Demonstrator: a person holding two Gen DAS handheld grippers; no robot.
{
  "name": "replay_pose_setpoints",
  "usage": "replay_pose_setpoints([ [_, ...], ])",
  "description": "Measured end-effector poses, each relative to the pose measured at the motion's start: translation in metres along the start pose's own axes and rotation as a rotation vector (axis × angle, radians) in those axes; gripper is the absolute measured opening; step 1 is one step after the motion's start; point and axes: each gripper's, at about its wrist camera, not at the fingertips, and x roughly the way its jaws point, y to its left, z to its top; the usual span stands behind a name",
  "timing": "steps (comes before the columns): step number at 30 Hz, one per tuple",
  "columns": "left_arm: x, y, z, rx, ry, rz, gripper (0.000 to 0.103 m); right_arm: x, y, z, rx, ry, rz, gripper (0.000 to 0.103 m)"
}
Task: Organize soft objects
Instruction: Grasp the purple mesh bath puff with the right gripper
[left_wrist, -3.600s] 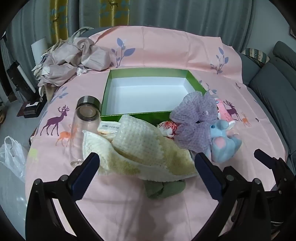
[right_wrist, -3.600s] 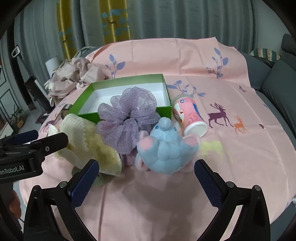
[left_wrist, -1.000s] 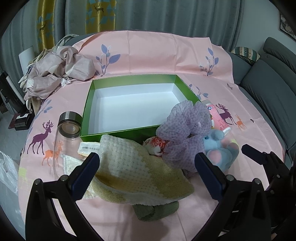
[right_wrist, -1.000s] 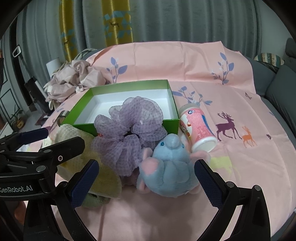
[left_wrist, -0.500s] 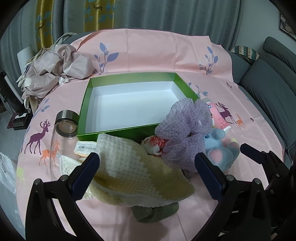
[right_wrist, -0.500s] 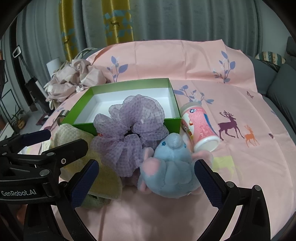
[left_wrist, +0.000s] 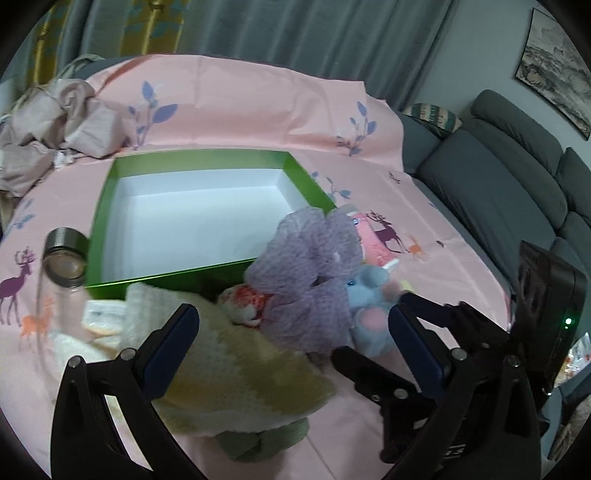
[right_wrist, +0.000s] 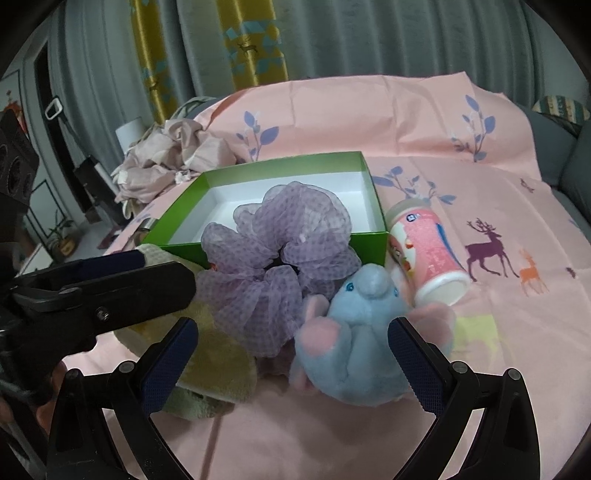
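An empty green box (left_wrist: 110, 184) (right_wrist: 184, 210) with a white inside sits on the pink cloth. In front of it lie a yellow-white waffle towel (left_wrist: 236, 369) (right_wrist: 221, 354), a big lilac scrunchie (left_wrist: 314, 266) (right_wrist: 273, 258), a blue plush mouse (left_wrist: 369, 310) (right_wrist: 354, 332) and a small red-white soft thing (left_wrist: 245, 302). A green cloth (left_wrist: 258, 439) peeks from under the towel. My left gripper (left_wrist: 291, 332) hangs open over the towel. My right gripper (right_wrist: 291, 343) is open, low, its fingers either side of the plush mouse.
A clear bottle with a metal cap (left_wrist: 62, 266) lies left of the box, a pink-white cup (right_wrist: 424, 254) on its side to the right. Crumpled beige fabric (left_wrist: 55, 129) sits at the back left. A grey sofa (left_wrist: 517, 177) borders the right.
Both grippers have moved closer and lower toward the pile. The right gripper now frames the plush mouse; the left swung rightward, with the right gripper close beside it.
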Motion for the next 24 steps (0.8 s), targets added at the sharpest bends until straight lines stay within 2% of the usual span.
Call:
replay_pose_setpoints([
  [4,0.011,0.0,0.006,-0.005,0.023,-0.044,0.101,0.007,-0.003,0.007,-0.011,-0.008,-0.002,0.102],
  [6,0.017,0.002,0.009,-0.012,0.03,-0.067,0.099,0.013,-0.006,0.009,-0.013,-0.005,0.026,0.098],
  [8,0.023,0.002,0.013,-0.017,0.039,-0.087,0.091,0.02,-0.007,0.012,-0.021,0.011,0.034,0.093],
  [10,0.029,0.002,0.015,-0.022,0.055,-0.096,0.091,0.025,-0.008,0.015,-0.037,0.011,0.034,0.089],
  [12,0.036,0.004,0.018,-0.035,0.078,-0.104,0.081,0.029,-0.011,0.019,-0.047,0.009,0.042,0.083],
  [14,0.042,0.008,0.019,-0.053,0.106,-0.113,0.064,0.032,-0.012,0.022,-0.062,0.013,0.032,0.074],
  [15,0.044,0.01,0.02,-0.064,0.113,-0.117,0.063,0.033,-0.013,0.023,-0.075,0.014,0.028,0.071],
  [17,0.046,0.014,0.021,-0.093,0.123,-0.13,0.05,0.033,-0.014,0.023,-0.093,0.016,0.027,0.057],
  [18,0.047,0.016,0.021,-0.108,0.131,-0.136,0.047,0.032,-0.014,0.023,-0.096,0.014,0.025,0.053],
  [20,0.049,0.018,0.02,-0.131,0.142,-0.148,0.032,0.03,-0.017,0.023,-0.092,0.003,0.029,0.041],
  [23,0.051,0.016,0.017,-0.146,0.153,-0.176,0.022,0.027,-0.019,0.022,-0.072,-0.013,0.048,0.03],
  [24,0.051,0.014,0.017,-0.145,0.158,-0.18,0.02,0.027,-0.019,0.021,-0.066,-0.015,0.06,0.024],
])
